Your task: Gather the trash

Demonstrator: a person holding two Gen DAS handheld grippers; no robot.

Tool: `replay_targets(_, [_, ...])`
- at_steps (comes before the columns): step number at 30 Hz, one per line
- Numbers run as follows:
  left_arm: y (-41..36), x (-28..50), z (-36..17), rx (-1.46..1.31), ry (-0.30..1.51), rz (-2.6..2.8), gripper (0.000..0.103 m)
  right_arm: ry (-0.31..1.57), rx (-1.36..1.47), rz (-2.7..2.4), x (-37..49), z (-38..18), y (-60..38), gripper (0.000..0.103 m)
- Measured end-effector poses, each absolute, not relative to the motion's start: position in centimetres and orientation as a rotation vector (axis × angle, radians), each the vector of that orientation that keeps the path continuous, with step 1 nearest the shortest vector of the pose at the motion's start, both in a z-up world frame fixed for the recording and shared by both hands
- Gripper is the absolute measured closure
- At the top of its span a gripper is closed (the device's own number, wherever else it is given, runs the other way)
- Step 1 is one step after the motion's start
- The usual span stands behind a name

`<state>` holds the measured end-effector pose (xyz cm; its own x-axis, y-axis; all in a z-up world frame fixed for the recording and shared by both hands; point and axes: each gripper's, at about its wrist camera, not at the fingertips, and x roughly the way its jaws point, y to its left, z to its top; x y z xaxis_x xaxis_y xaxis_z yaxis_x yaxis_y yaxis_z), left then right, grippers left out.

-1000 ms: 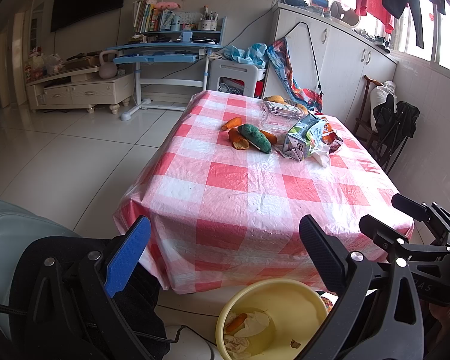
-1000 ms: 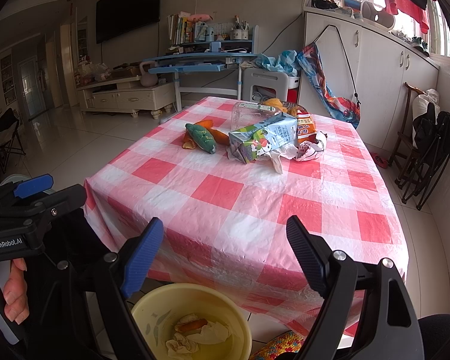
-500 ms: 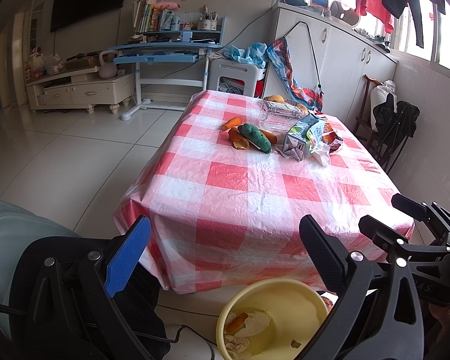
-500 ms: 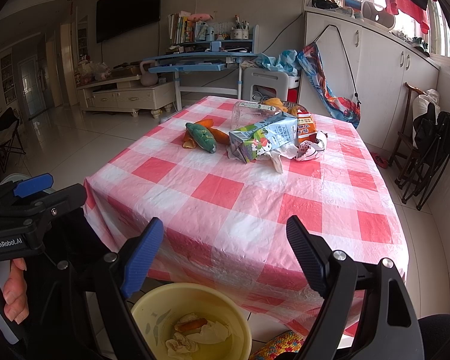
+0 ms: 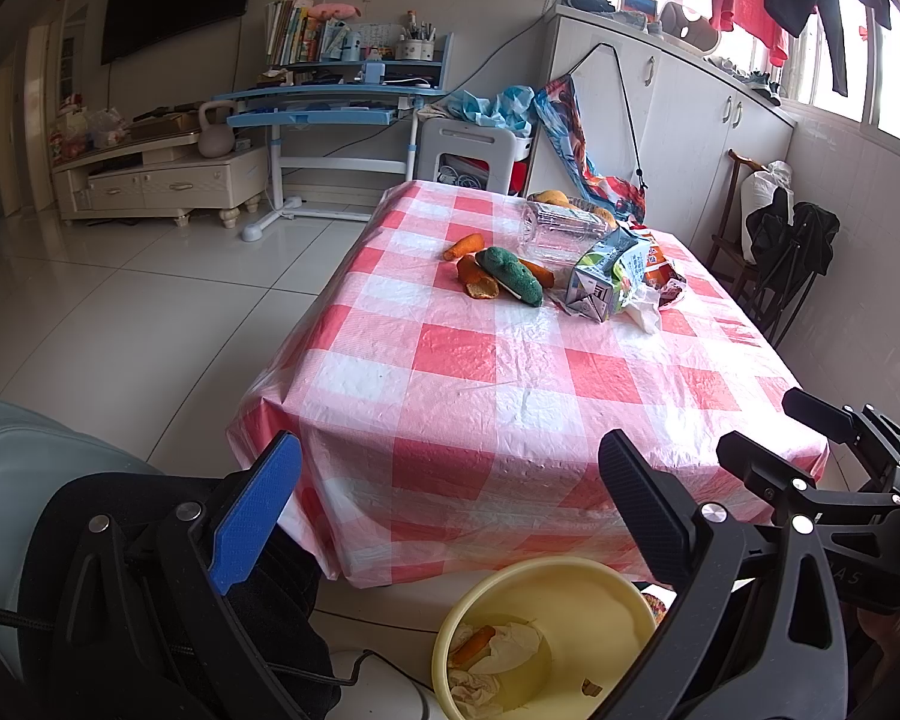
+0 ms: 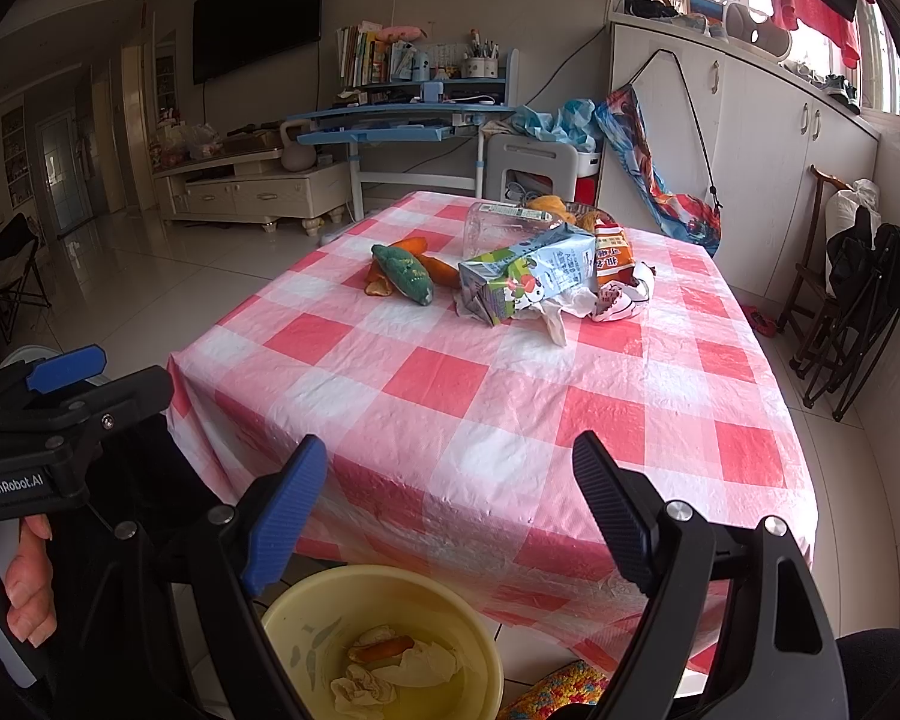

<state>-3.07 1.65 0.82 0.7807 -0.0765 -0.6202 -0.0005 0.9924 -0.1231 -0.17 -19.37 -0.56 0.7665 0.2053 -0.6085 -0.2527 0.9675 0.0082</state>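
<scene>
Hovering over the bin point(image 6: 384, 630) with both sets of fingers spread and empty, we see the trash far ahead across the surface point(image 6: 450, 384): the carton point(image 6: 525, 279) lies nearer our right gripper point(image 6: 450, 516), long axis crosswise; the peels point(image 5: 480, 282) sit nearer our left gripper point(image 5: 450, 516).

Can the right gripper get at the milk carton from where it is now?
Probably yes: the right gripper is open and empty, and bare tablecloth lies between it and the milk carton. It would need a long reach across the table.
</scene>
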Motion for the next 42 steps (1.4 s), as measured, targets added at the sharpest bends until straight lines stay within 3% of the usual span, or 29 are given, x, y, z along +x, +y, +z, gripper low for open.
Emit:
replay_targets(16, [1.8, -3.0, 0.9, -0.13, 0.675, -0.042, 0.007, 0.653, -0.059, 0.259, 0.1, -0.6, -19.4, 0.023])
replay_targets(29, [3.9, 0.0, 2.1, -0.222, 0.66, -0.002, 0.007, 0.703, 0.026, 0.241, 6.3, 0.1, -21.0, 0.023])
replay_targets(42, [1.2, 8.8, 1.1, -0.224, 0.723, -0.077, 0.007, 0.755, 0.101, 0.217, 14.1, -0.1, -22.7, 0.023])
